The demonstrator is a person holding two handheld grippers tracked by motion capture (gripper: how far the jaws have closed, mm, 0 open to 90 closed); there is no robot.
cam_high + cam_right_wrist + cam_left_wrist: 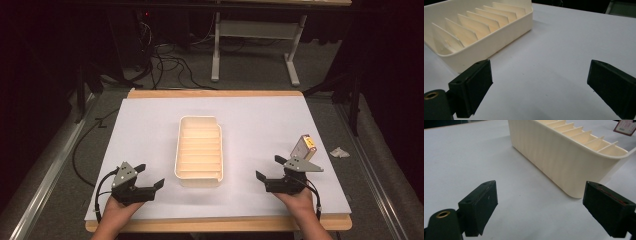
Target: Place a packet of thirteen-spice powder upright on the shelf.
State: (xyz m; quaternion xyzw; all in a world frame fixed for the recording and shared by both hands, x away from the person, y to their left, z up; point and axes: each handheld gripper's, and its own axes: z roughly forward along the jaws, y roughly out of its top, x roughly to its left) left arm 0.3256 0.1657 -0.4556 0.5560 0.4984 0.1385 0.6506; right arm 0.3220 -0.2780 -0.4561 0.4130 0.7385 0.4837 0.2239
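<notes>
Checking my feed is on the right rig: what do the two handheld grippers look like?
Both are black, with two blocky, wedge-shaped jaws. The left gripper and right gripper each carry a grey three-cornered plate on top and trail a black cable. A brass-coloured ring sits beside each gripper's jaw base. No sleeves visible.

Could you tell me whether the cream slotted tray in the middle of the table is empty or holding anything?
Empty. The tray shows bare dividers in the high view and the right gripper view.

White table sheet [150,130], crumpled paper scrap [340,152] (off its right edge), cables on floor [172,62]
</notes>
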